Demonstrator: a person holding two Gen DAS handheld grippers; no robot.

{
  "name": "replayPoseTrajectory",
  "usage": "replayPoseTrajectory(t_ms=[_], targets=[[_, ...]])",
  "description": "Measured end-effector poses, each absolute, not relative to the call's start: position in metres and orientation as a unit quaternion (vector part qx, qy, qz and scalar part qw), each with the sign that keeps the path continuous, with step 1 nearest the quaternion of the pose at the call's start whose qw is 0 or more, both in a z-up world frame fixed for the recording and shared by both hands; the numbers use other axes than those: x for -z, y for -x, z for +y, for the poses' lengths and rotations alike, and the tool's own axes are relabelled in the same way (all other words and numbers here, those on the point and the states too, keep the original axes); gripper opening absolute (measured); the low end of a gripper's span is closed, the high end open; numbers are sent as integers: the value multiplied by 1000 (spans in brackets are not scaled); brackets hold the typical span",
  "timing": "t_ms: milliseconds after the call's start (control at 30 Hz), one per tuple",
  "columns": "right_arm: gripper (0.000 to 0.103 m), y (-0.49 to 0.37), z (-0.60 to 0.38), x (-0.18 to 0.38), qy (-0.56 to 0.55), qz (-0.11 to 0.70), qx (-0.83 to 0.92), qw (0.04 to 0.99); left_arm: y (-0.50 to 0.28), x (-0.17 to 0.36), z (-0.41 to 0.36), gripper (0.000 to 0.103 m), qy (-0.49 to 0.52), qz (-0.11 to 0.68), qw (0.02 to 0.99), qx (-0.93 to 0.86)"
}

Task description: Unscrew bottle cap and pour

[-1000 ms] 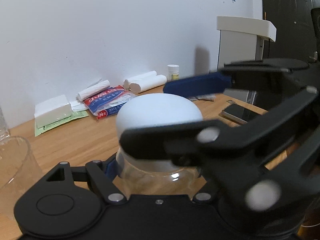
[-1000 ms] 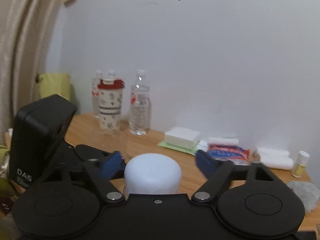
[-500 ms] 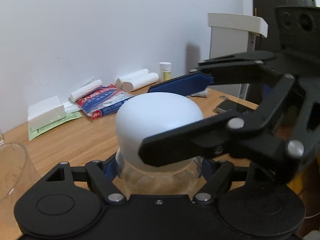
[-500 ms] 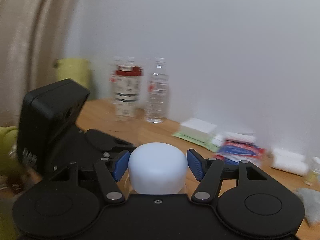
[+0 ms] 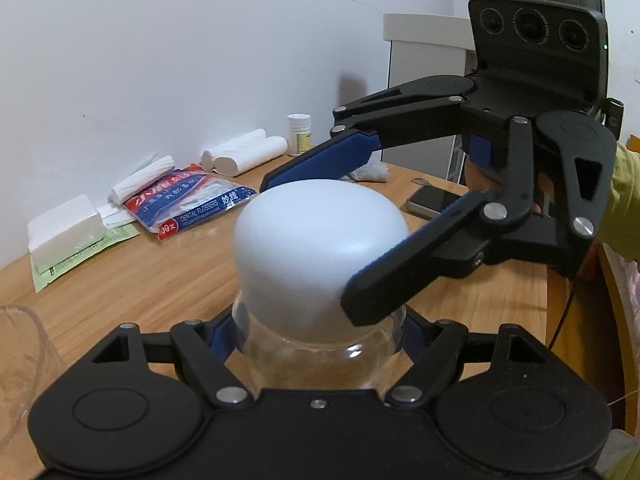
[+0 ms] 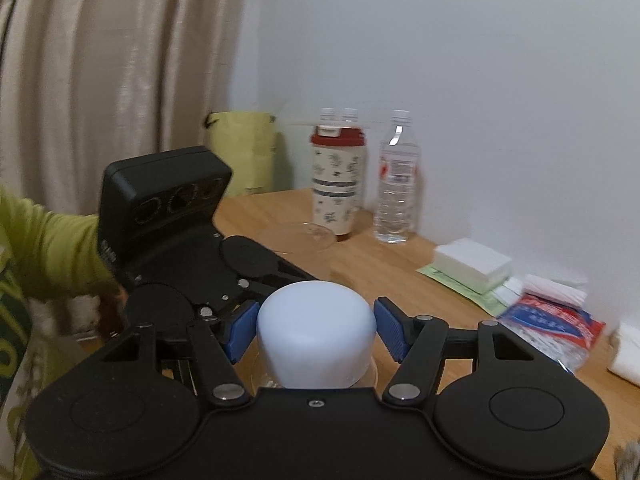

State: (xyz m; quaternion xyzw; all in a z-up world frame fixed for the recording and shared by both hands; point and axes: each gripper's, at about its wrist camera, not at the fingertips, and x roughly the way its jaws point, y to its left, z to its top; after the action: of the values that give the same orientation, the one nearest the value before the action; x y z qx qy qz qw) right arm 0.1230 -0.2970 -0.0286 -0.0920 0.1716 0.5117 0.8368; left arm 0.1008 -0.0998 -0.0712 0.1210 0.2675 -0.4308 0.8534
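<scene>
The white domed cap (image 5: 316, 240) is sitting on the clear bottle (image 5: 316, 360), which is standing on the wooden tabletop (image 5: 160, 280) near its front edge. Only the bottle's shoulder is showing; the body and base are being hidden by the left gripper's (image 5: 316, 340) own housing. The left gripper is clamping the bottle just below the cap, its blue pads pressing against the clear shoulder on both sides.

The right gripper (image 6: 316, 330) is reaching in from the right and is closed on the cap, one blue pad at each side of the dome. In the right wrist view the pads are touching the cap's flanks, though slight blur is making the exact contact line hard to read. The seam between cap and bottle neck is being covered by the fingers, so whether the cap is seated cannot be told.

At the left edge of the left wrist view a clear cup (image 5: 16, 360) is being cut off, only part of its rim showing. Along the tabletop's back edge, against the wall, are lying a dental flosser packet (image 5: 188, 204), white paper rolls (image 5: 248, 154), a folded tissue stack (image 5: 64, 232) and a small pill bottle (image 5: 300, 134). A phone (image 5: 434, 200) is lying toward the right edge, partly behind the right gripper. Toward the back left corner, a patterned tumbler (image 6: 338, 184) and a water bottle (image 6: 398, 192) are standing.
</scene>
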Motion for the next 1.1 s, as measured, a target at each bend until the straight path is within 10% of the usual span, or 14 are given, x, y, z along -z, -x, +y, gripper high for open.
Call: replayPoseTrajectory(t_ms=[300, 1100], targets=[[80, -103, -281, 32, 64, 155, -432, 886, -91, 72, -106, 79, -99, 265, 882, 377], [69, -104, -281, 40, 51, 196, -430, 880, -98, 69, -100, 80, -85, 268, 868, 408]])
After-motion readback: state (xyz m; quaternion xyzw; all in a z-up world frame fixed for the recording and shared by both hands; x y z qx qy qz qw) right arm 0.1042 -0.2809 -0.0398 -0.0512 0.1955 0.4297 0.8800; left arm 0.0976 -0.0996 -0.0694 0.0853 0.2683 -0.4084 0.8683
